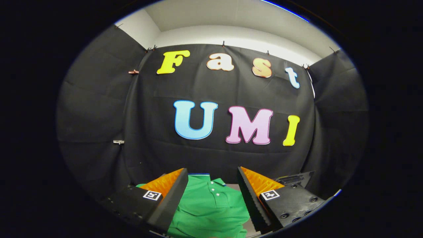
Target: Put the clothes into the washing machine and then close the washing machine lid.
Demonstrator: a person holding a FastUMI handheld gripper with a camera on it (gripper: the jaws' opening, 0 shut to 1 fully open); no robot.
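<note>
Gripper (213, 175): fingers spread wide, nothing held, raised above the shirt and aimed at the booth wall (211, 155).
Shirt (210, 206): green polo, white buttons, collar toward the wall, lying flat below and between the fingers, its edges passing under both.
Surface (235, 187): pale strip visible just beyond the collar.

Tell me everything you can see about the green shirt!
The green shirt is bright green and looks like soft knit cloth, a polo kind. It has a folded collar with a thin blue edge at the far end and a short placket with small white buttons below it. It lies spread out fairly flat, collar pointing away, on a pale surface. It sits under and between the fingers of the open tool, which are spread apart on either side; whether they touch it cannot be told.
</note>
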